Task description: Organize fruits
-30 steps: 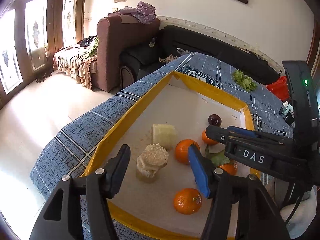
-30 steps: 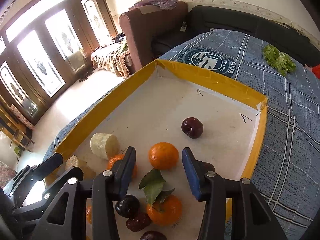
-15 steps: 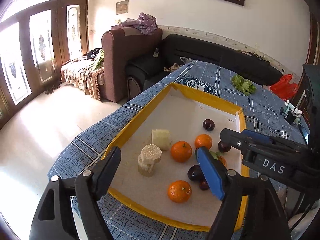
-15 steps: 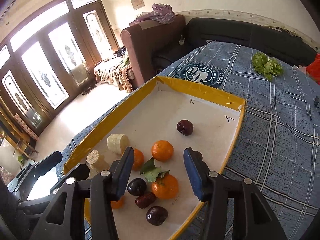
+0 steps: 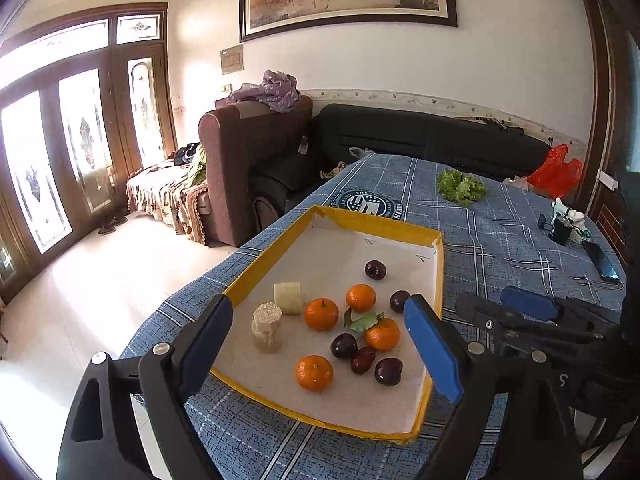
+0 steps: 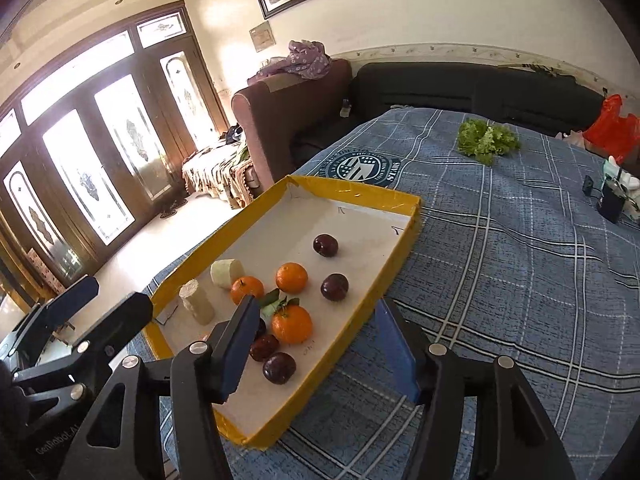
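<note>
Centrally in the left wrist view, a shallow yellow-rimmed tray [image 5: 438, 280] with a white floor lies on a blue plaid tablecloth [image 5: 500, 248]. Both grippers hang above its near end and hold nothing. The left gripper [image 5: 320, 344] fills the lower part of that frame with its blue-padded fingers spread wide apart; the right gripper [image 6: 316, 344], low in the right wrist view, is likewise parted, its right finger over the cloth just outside the tray's rim.

Inside the tray:
- four tangerines: one [image 5: 314, 373] nearest the lower edge, a leafed one [image 5: 382, 333] right of centre, and two [image 5: 321, 313] [image 5: 360, 297] side by side further up;
- several dark plums: three clustered at lower right [image 5: 344, 345] [image 5: 363, 360] [image 5: 388, 371], one [image 5: 399, 301] beside the right wall, one [image 5: 375, 269] alone toward the upper end;
- two pale cylindrical pieces at left, one standing upright [image 5: 266, 327], one lying on its side [image 5: 287, 298].

Toward the upper right of the frame, a bunch of green lettuce [image 5: 460, 186] rests on the cloth, well apart from the tray. A red plastic bag [image 5: 556, 170] sits at the far right edge, before a black sofa [image 5: 420, 140].
</note>
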Demonstrator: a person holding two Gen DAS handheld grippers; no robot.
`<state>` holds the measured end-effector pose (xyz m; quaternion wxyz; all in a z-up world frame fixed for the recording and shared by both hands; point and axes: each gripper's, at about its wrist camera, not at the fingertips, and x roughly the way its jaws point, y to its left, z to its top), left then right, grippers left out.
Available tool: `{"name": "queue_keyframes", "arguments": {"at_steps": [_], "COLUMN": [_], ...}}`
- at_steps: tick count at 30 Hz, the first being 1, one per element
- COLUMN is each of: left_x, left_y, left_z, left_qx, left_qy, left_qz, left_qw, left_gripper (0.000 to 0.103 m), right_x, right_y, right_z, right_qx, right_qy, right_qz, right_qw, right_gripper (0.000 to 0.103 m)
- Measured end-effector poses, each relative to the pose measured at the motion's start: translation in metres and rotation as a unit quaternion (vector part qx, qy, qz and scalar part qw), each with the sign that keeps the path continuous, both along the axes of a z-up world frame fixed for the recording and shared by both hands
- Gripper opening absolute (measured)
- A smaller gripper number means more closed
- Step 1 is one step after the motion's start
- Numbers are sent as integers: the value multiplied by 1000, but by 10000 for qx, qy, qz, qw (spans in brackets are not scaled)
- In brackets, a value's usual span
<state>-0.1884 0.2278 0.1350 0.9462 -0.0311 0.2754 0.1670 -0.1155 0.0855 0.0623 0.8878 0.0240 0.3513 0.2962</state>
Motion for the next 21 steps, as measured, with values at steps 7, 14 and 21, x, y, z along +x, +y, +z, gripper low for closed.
{"name": "queue_keyframes", "arguments": {"at_steps": [7,14,21], "left_x": [-16,-32,-32], "left_y": [-24,-42,-49], "left_z": [15,32,34], "left_qx": [352,557,521], "left_qy": [-388,-930,-1009], "left_qz": [137,306,286], "left_qw": [9985,9936,9931], "left_gripper": [94,100,102], "right_x": [-27,-56,-71], "right_y": [-37,-56,-72], "right_z": [1,12,19], "right_qx": [-108,-244,-80], "right_qy": [-302,-874,-1159], "right_qz": [-269,-450,-597], "right_qw": [9991,9949,9914], "right_gripper": [69,76,83]}}
